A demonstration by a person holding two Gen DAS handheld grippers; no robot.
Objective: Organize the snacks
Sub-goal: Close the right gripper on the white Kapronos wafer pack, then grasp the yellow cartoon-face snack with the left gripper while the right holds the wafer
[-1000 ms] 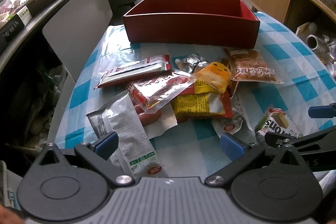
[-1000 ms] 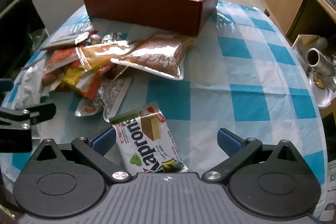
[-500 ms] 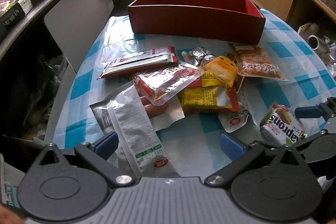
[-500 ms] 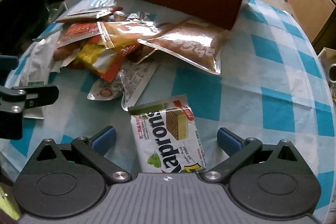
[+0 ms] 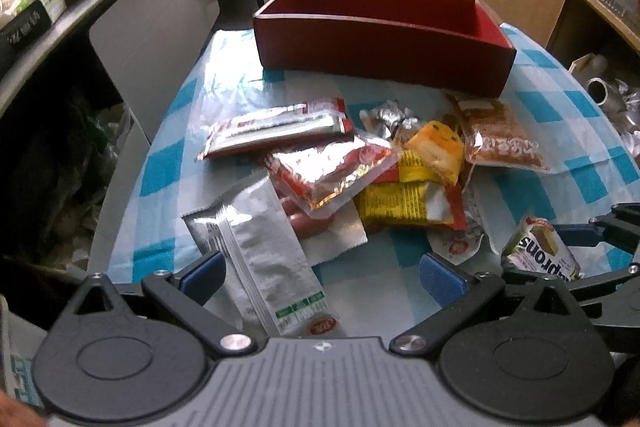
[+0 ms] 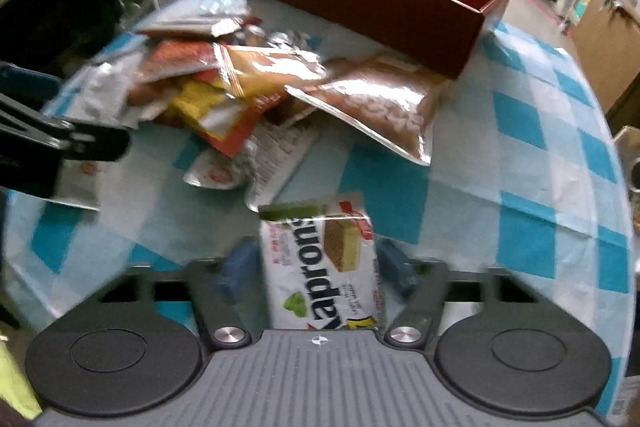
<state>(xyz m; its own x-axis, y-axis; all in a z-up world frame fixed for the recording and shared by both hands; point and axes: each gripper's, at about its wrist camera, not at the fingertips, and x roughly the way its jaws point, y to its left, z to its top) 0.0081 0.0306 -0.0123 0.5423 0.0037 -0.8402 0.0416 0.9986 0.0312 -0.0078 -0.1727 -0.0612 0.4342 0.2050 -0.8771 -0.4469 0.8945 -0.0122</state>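
Crinkly plastic is giving as your right gripper (image 6: 318,269) is closing on the wafer pack (image 6: 320,263) near the table's (image 6: 520,155) front edge (light, slippery, crushable), so you are wanting its flat sides squeezed gently mid-pack.

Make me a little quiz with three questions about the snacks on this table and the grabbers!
1. True or false: the red box already holds snacks.
2. Which snack sits between the right gripper pads: A the silver packet, B the wafer packet, C the brown pouch?
3. Fill in: the left gripper jaws stand ____.

Key: 1 false, it looks empty; 2 B, the jaws have just closed on it; 3 open.
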